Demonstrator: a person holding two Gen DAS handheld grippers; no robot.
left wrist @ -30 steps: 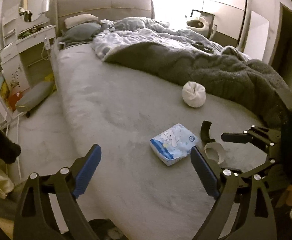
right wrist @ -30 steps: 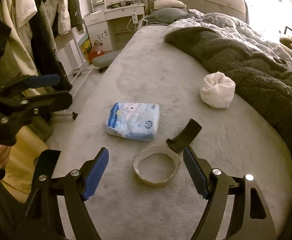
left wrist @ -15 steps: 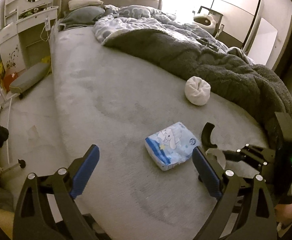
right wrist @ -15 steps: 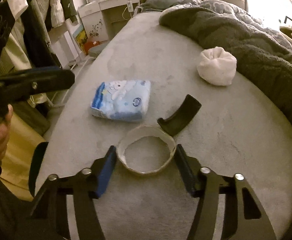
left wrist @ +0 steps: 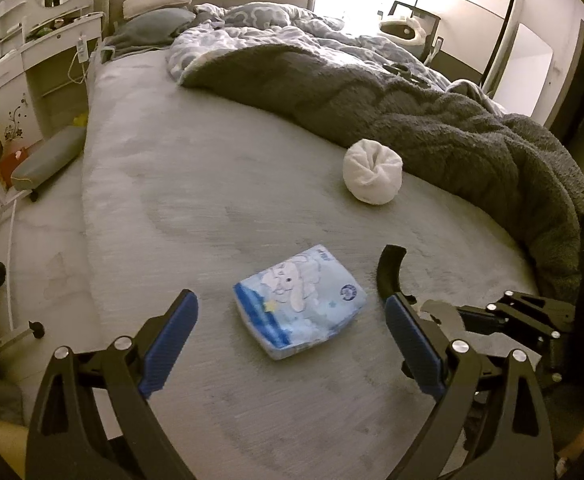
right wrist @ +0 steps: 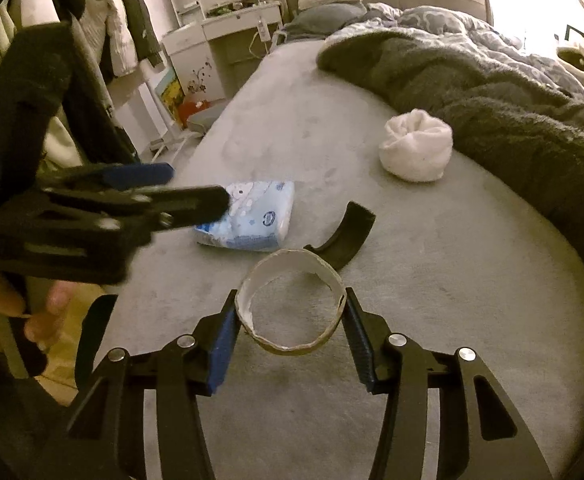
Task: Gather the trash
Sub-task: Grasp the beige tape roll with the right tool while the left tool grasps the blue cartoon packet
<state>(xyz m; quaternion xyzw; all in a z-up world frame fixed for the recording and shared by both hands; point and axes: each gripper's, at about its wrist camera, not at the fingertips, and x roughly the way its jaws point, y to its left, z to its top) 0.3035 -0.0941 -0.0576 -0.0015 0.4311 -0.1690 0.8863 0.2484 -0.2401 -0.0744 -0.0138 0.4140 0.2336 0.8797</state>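
My right gripper [right wrist: 290,314] is shut on a cardboard tape ring [right wrist: 292,276], its pads pressing both sides of the ring on the grey bed. A curved black plastic piece [right wrist: 345,236] lies just beyond the ring. A blue tissue pack [left wrist: 299,300] lies between the open fingers of my left gripper [left wrist: 290,322], a little ahead of them. The pack also shows in the right wrist view [right wrist: 252,220], partly hidden by the left gripper. A white crumpled ball [left wrist: 371,176] lies farther back beside the dark blanket. The ring [left wrist: 439,312] and black piece [left wrist: 387,272] show at the right.
A dark fleece blanket [left wrist: 431,120] covers the far right half of the bed [left wrist: 192,184]. A white dresser [left wrist: 32,68] and a low grey stool [left wrist: 48,156] stand left of the bed. Clothes [right wrist: 124,24] hang at the left.
My right gripper moved forward and closed on the cardboard ring. My left gripper moved in over the bed toward the tissue pack and stayed open.
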